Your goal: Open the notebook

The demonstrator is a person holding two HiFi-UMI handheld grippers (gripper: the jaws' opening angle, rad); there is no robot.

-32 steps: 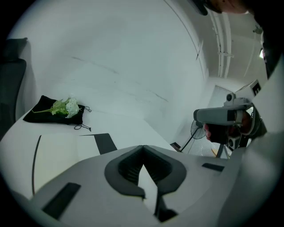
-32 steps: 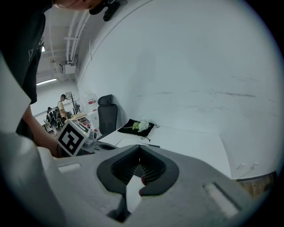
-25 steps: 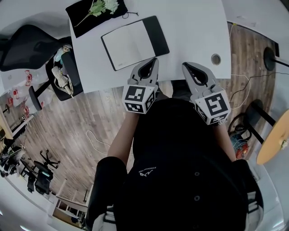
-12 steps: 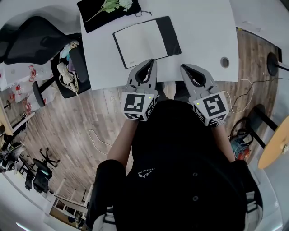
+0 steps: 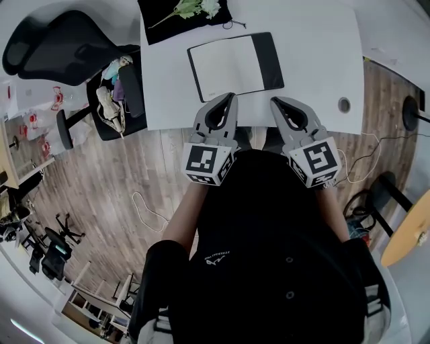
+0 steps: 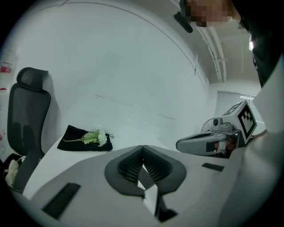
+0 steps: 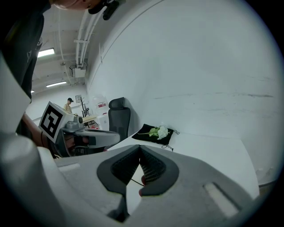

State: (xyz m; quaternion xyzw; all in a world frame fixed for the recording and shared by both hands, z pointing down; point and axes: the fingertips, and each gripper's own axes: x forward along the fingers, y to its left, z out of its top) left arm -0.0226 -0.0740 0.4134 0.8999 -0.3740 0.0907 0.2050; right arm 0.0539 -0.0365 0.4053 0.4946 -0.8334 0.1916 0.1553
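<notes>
Lying flat on the white table (image 5: pixel 316 54), the notebook (image 5: pixel 225 67) showed a blank pale page facing up, with its black cover (image 5: pixel 270 60) folded out to the right, so by my judgement the opening was already done and nothing plainly remained of the task. The left gripper (image 5: pixel 230 96) had its jaws drawn together, tip against tip, with nothing caught between them, and the right gripper (image 5: pixel 274 101) likewise had its jaws closed on nothing. Both hung side by side at the table's near edge, in front of the person's dark-clothed body. Their tips sat just short of the notebook's near edge, and whether the left one touched it could not be told. Neither gripper view showed the notebook clearly. Past the notebook, at the far side of the table, lay a black cloth (image 5: pixel 161 27) with a pale green flower sprig (image 5: pixel 195 8) on it. An office chair (image 5: pixel 54 50) stood off to the left.
</notes>
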